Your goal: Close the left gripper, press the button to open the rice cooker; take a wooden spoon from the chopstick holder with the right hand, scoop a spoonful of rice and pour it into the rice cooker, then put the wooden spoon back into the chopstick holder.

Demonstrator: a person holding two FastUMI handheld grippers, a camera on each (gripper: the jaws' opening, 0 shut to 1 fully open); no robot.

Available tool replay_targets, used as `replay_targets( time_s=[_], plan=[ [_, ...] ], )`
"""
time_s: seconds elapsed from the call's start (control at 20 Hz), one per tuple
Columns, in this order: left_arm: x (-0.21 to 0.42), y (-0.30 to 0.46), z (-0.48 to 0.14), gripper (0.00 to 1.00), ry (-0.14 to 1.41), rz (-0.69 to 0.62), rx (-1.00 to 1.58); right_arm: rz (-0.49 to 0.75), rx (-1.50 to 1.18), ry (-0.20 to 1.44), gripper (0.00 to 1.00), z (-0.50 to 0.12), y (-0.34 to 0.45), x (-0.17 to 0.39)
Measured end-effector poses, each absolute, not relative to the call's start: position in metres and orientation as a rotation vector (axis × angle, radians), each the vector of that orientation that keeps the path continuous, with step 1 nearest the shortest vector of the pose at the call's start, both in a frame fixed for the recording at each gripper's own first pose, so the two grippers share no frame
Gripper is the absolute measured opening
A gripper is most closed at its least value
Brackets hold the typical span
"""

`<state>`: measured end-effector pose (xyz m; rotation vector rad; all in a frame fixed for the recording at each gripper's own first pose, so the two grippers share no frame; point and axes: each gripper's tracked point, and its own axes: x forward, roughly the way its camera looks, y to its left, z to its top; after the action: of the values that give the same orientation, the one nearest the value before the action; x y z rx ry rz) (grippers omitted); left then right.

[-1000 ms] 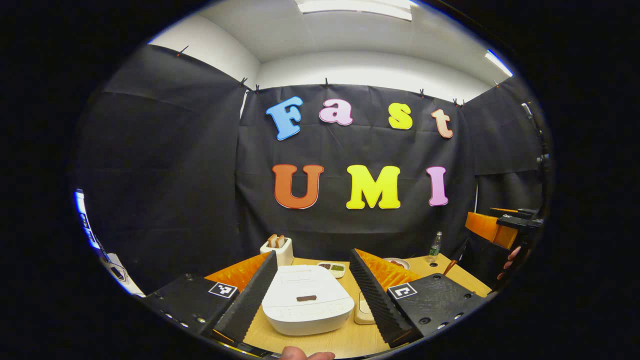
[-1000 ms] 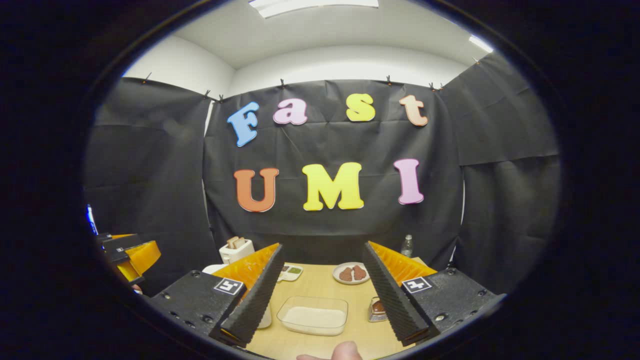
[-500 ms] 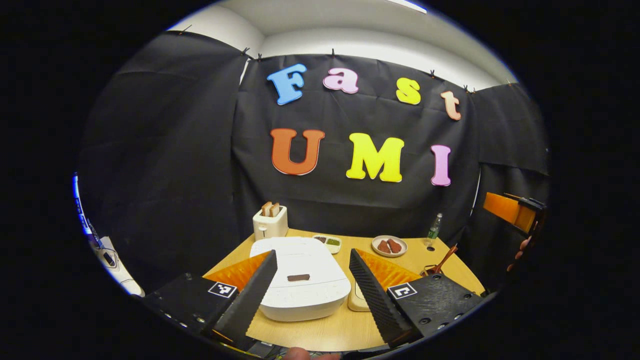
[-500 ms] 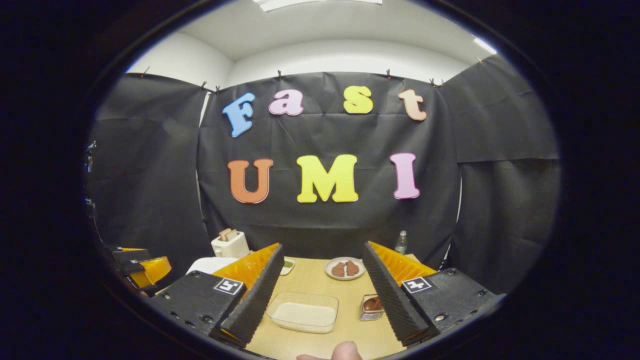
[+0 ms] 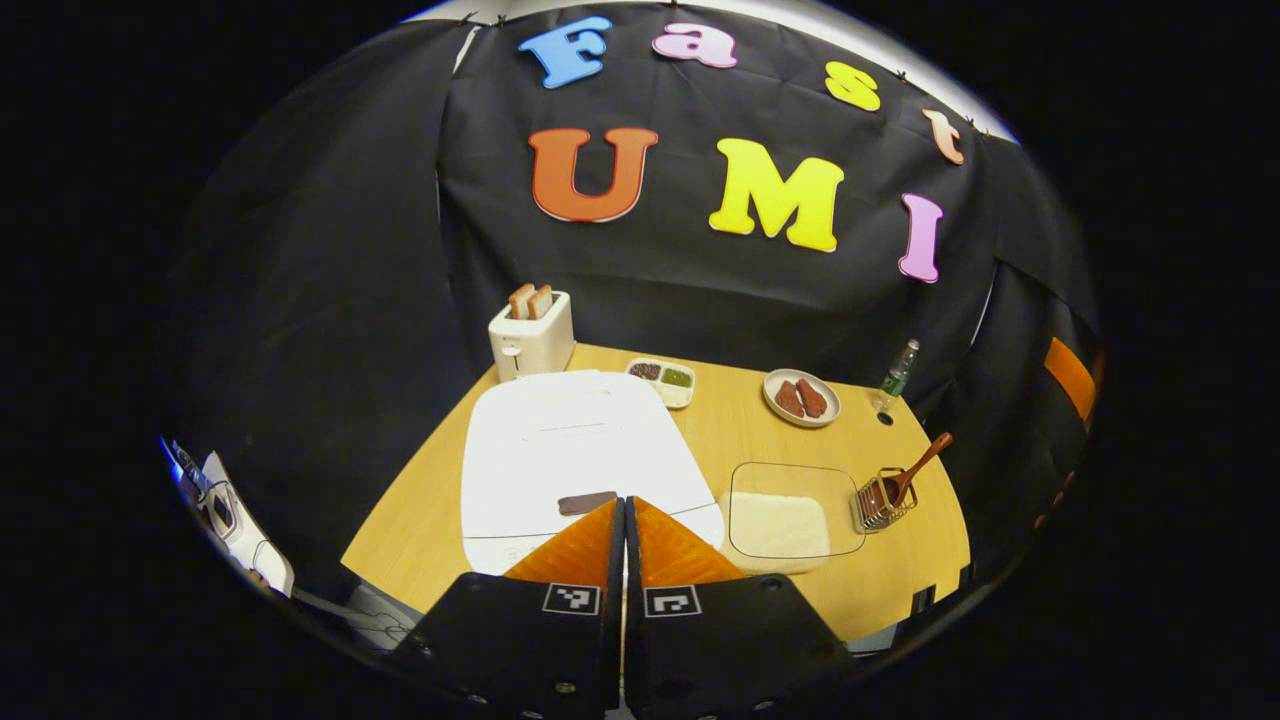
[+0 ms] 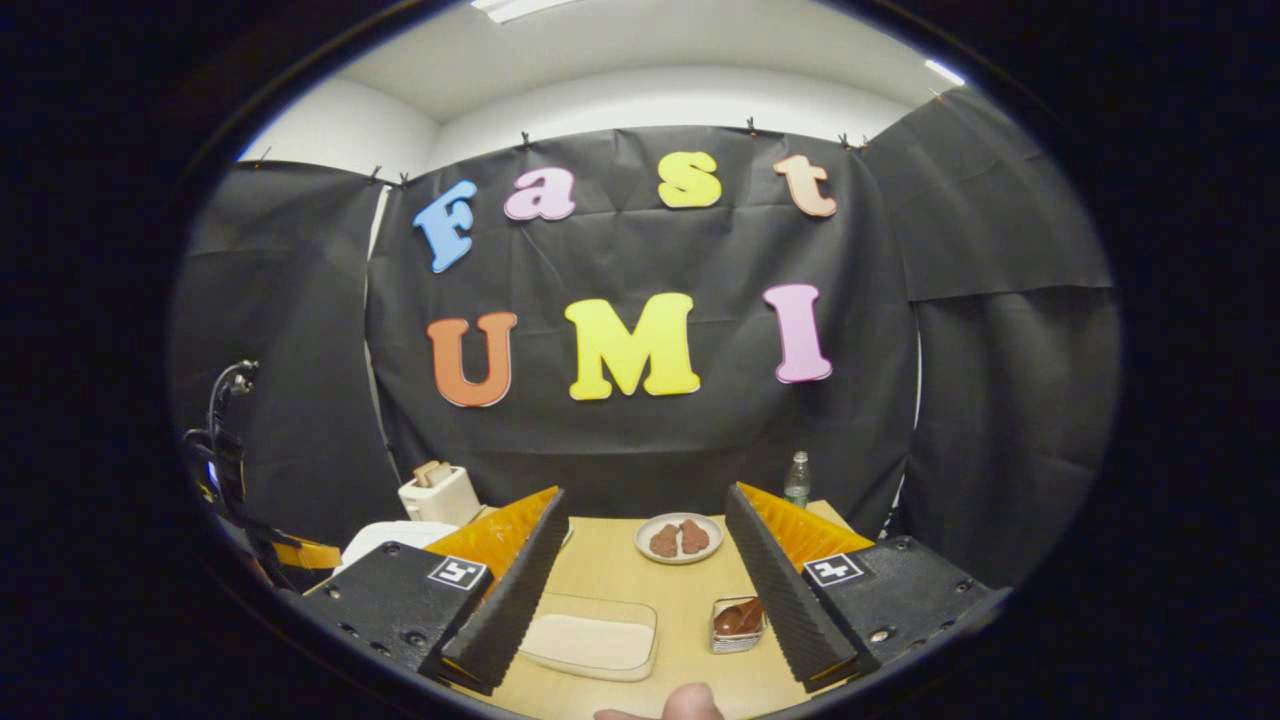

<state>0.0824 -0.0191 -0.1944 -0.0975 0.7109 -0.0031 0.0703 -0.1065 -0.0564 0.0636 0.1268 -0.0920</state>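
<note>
Rice cooker point(image 5: 575, 455) sits on the table point(image 5: 420, 520), lid down, dark button point(image 5: 587, 503) on its near edge. All places ref the cooker.

Left tongs point(image 5: 625, 512) clenched, fingers pressed flat together w/ nothing between, tips just over the cooker's near edge, a touch right of the button. Not on it yet, by my read.

Step in hand: press the button. To do well I'd nudge the tips left so they centre on the dark bar, then push straight down, keeping the fingers tight so they act as one blunt tip. Risk: sliding off onto the smooth lid, or shoving the cooker across the table instead of tripping the latch.

Right of cooker: clear tray of rice point(image 5: 780, 522). Beyond that, chopstick holder point(image 5: 884, 498) w/ wooden spoon point(image 5: 922, 462) leaning out, handle up and away from the cooker.

Right tongs point(image 6: 646, 586) released, wide gap, empty, hanging over the tray side, holder point(image 6: 735, 620) just ahead.

Behind cooker: toaster point(image 5: 531, 336), sauce dish point(image 5: 662, 378), plate point(image 5: 801, 398), bottle point(image 5: 897, 370) farthest right.
</note>
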Motion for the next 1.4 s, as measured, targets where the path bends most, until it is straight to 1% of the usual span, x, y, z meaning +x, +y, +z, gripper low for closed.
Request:
replay_targets(
  time_s=[0.1,0.2,0.25,0.3,0.4,0.55,0.85,0.9,1.0,1.05,1.1,1.15,1.2,1.25,1.3,1.4],
  plan=[
    [0.095,-0.019,-0.211,0.02,0.758,0.002,-0.162,-0.099,0.077,0.149,0.96,-0.064,-0.117,0.079],
    [0.103,-0.012,-0.227,0.02,0.799,0.026,-0.201,-0.116,0.080,0.158,1.00,-0.071,-0.131,0.083],
    [0.104,-0.008,-0.233,0.02,0.811,0.040,-0.223,-0.127,0.084,0.166,1.00,-0.075,-0.138,0.086],
    [0.114,-0.004,-0.238,0.00,0.815,0.055,-0.242,-0.135,0.090,0.177,0.96,-0.080,-0.144,0.087],
    [0.119,0.002,-0.249,0.00,0.838,0.070,-0.251,-0.152,0.100,0.196,1.00,-0.088,-0.155,0.089],
    [0.126,0.005,-0.256,0.00,0.860,0.078,-0.242,-0.172,0.115,0.213,1.00,-0.097,-0.165,0.095],
    [0.133,0.010,-0.270,0.00,0.889,0.101,-0.241,-0.168,0.127,0.229,1.00,-0.105,-0.165,0.105],
    [0.135,0.012,-0.269,0.00,0.873,0.100,-0.242,-0.168,0.129,0.231,1.00,-0.106,-0.165,0.106],
    [0.131,0.011,-0.274,0.00,0.890,0.108,-0.276,-0.173,0.134,0.233,1.00,-0.107,-0.165,0.107],
    [0.124,0.011,-0.278,0.00,0.927,0.116,-0.299,-0.172,0.138,0.238,1.00,-0.109,-0.164,0.107],
    [0.130,0.011,-0.278,0.00,0.902,0.112,-0.305,-0.171,0.138,0.244,1.00,-0.112,-0.162,0.107],
    [0.126,0.010,-0.279,0.00,0.925,0.106,-0.309,-0.168,0.133,0.253,1.00,-0.116,-0.160,0.108],
    [0.129,0.011,-0.281,0.01,0.919,0.109,-0.312,-0.167,0.127,0.267,0.96,-0.120,-0.158,0.107],
    [0.127,0.011,-0.278,0.01,0.911,0.111,-0.301,-0.164,0.125,0.276,0.96,-0.123,-0.156,0.107],
    [0.128,0.010,-0.281,0.00,0.917,0.113,-0.287,-0.162,0.129,0.281,1.00,-0.124,-0.154,0.105],
    [0.130,0.010,-0.276,0.00,0.915,0.108,-0.246,-0.154,0.138,0.277,1.00,-0.121,-0.148,0.105]
  ],
)
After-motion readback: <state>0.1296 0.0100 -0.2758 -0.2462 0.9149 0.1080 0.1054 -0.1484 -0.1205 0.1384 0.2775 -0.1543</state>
